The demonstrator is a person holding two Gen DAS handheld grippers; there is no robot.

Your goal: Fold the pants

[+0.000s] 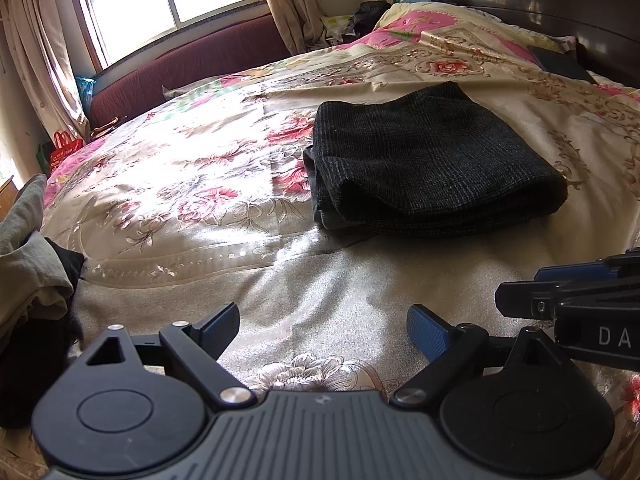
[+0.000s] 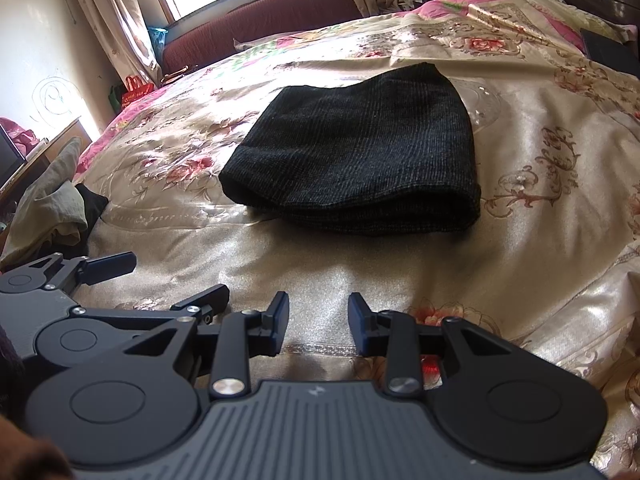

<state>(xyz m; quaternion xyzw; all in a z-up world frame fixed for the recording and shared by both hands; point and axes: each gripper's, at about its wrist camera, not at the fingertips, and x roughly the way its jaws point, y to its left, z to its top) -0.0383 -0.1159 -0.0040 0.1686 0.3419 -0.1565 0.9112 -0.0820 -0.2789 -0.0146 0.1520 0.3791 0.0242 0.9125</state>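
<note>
Both tongs hang spread and empty over the near end of the bed: my left tongs (image 1: pixel 323 330) wider, my right tongs (image 2: pixel 319 326) about half apart. I see the pants (image 2: pixel 352 152) lying folded in a thick dark bundle on the bedspread (image 2: pixel 540 184), well apart from either. My worry is the slippery-looking satin: I judge a careless nudge could slide the bundle or spring its layers open. A heap of clothes (image 1: pixel 36 264) crowds the left edge, clear of my path.

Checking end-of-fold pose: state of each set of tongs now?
Left tongs: open, empty, short of the folded pants.
Right tongs: open, empty.
</note>
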